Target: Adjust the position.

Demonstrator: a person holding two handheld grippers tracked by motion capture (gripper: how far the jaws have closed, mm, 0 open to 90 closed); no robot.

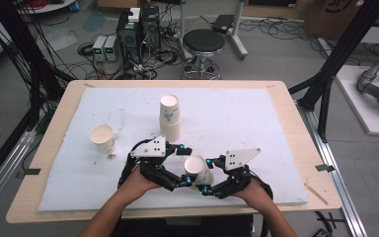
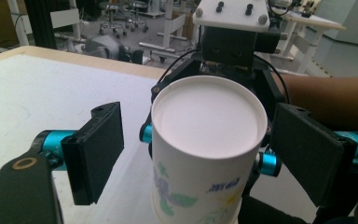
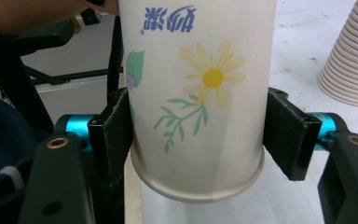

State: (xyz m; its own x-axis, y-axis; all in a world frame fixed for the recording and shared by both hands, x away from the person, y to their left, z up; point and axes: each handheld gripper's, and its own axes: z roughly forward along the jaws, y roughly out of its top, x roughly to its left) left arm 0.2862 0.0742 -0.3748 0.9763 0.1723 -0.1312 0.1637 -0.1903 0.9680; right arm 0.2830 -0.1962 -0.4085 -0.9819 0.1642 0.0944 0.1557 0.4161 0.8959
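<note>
A paper cup (image 1: 197, 169) printed with flowers stands upside down near the front edge of the table, clamped between the pads of the right gripper (image 1: 210, 175). The left gripper (image 1: 186, 165) flanks the same cup with its jaws spread apart, clear of the wall. Behind it a stack of cups (image 1: 170, 116) stands upside down, and a single cup (image 1: 102, 138) sits upright off to the left. All rest on a white mat (image 1: 237, 118) over a wooden table (image 1: 296, 123). Beyond are a stool (image 1: 203, 43), cables and computer boxes on a grey floor. Both forearms enter from below, hands side by side
</note>
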